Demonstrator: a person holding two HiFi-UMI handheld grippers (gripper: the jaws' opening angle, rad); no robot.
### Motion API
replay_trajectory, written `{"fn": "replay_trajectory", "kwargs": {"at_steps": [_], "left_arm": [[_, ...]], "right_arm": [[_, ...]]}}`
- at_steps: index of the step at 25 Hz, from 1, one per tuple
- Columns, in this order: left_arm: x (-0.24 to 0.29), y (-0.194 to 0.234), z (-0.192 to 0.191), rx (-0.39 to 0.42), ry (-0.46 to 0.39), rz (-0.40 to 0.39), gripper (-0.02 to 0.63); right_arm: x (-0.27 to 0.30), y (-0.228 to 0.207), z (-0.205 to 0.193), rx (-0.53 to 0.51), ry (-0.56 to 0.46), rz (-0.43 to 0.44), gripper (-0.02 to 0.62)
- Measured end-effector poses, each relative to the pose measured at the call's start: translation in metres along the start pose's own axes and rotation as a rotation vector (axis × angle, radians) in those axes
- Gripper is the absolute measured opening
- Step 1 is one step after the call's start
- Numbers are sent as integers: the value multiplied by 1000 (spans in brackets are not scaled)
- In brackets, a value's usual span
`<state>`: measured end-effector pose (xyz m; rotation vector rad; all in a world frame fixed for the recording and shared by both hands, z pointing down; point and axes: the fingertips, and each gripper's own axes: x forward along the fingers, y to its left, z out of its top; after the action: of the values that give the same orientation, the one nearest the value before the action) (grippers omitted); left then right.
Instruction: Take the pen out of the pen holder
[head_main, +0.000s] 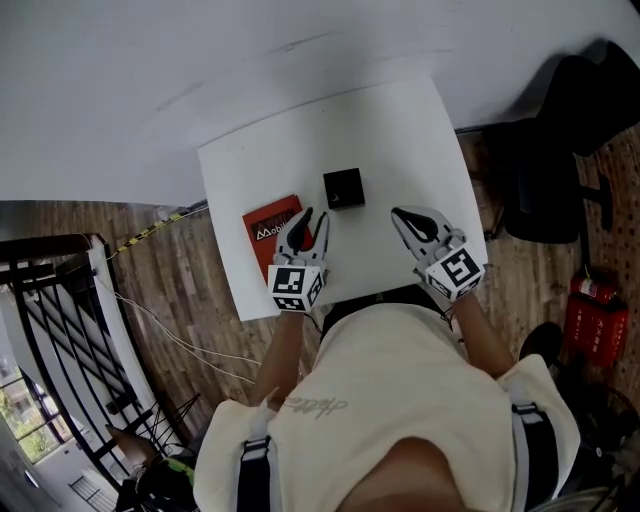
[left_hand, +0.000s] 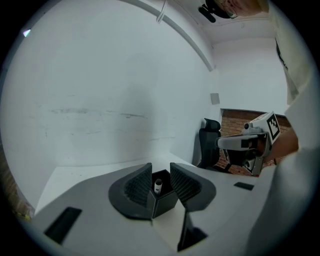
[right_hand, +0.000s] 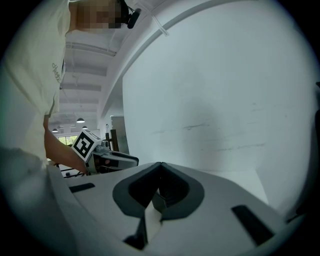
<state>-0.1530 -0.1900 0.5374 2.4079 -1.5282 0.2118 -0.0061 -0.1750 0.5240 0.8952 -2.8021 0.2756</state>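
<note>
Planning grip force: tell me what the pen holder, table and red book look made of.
Pen holder: matte black, sharp-edged square box, likely plastic, possibly painted metal. Table: smooth, plain white top, probably laminate or painted board. Red book: flat cover with white print, likely card or paper; finish too small to judge.

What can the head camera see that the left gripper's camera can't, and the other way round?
Only the head view shows the red book, seen from above. Only the left gripper view shows the pen standing upright inside the black pen holder, framed by that gripper's open jaws. Both show that holder, the white table and the right gripper.
</note>
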Motion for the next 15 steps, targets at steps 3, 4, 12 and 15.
{"fn": "replay_trajectory", "kwargs": {"at_steps": [3, 4, 12, 15], "left_arm": [[9, -1, -11, -13, 30, -13, 118], [11, -2, -14, -17, 38, -17, 118], [32, 1, -33, -24, 91, -31, 118], [38, 5, -42, -31, 113, -28, 118]], "right_arm": [[0, -5, -3, 11, 7, -7, 8], [-1, -6, -4, 14, 8, -9, 8], [4, -14, -9, 22, 23, -8, 8], [8, -13, -11, 22, 30, 2, 8]]}}
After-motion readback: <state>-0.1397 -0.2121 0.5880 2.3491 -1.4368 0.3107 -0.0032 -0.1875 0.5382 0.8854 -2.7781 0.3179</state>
